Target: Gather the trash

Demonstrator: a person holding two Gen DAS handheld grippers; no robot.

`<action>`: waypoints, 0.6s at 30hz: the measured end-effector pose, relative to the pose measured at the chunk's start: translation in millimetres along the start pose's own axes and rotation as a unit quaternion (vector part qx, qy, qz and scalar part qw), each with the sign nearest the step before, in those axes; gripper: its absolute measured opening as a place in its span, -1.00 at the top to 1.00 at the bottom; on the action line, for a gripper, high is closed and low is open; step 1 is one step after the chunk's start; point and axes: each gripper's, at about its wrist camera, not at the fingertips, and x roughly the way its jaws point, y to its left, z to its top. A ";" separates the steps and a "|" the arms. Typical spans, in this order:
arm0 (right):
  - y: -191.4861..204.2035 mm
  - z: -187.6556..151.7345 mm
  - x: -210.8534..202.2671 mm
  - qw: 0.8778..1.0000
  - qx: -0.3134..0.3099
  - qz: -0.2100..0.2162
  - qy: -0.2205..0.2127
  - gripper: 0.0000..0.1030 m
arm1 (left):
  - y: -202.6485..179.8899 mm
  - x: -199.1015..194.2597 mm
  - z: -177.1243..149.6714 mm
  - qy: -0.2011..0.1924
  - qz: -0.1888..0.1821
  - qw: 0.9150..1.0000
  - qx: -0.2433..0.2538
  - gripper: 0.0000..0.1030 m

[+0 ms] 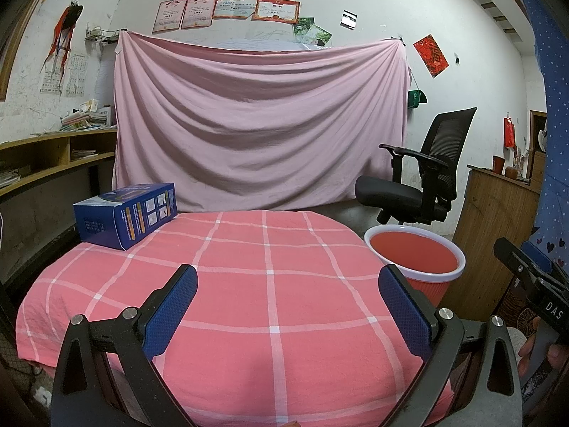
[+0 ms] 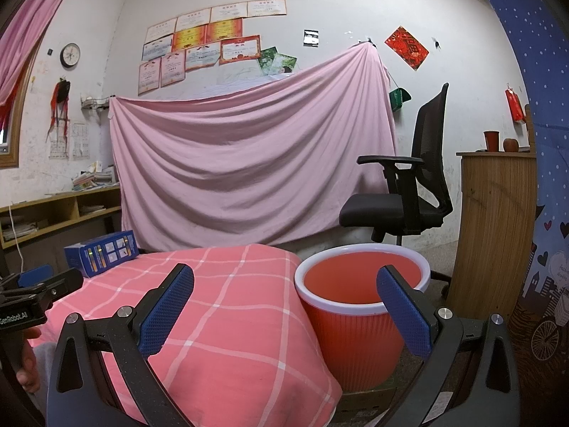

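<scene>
Sitting at the far left corner of the pink checked bench (image 1: 270,284), the blue printed cardboard box (image 1: 126,213) looks like the only trash left. Just right of the bench, the red ribbed plastic bin (image 2: 355,320) shows nothing inside. Left hand-held gripper (image 1: 288,281) and right hand-held gripper (image 2: 284,281) hover with fingers apart, holding nothing.

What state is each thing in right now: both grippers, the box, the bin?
Left gripper: open, holding nothing, above the cloth.
Right gripper: open, holding nothing, between cloth and bin.
Box: closed as far as shown, lying on its side at the cloth's far left corner, untouched.
Bin: upright, no lid, beside the table; no trash visible inside.
Cloth: spread flat.
</scene>
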 end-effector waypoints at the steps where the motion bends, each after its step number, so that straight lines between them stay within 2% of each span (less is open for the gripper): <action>1: 0.1 0.0 -0.1 1.000 0.000 0.000 0.000 -1.00 | 0.2 0.5 0.2 0.000 0.000 1.000 0.000 -0.93; 6: 0.3 0.4 0.3 1.000 0.000 0.000 0.001 -1.00 | -1.2 1.2 0.7 0.002 0.005 1.000 0.001 -0.93; 11: -0.3 -5.7 0.5 1.000 0.001 0.000 0.004 -1.00 | -6.2 1.4 -0.6 0.001 0.044 0.999 0.012 -0.93; 18: -0.1 -9.3 0.6 1.000 -0.001 0.000 0.007 -1.00 | -5.8 2.8 -3.5 -0.001 0.045 0.999 0.015 -0.93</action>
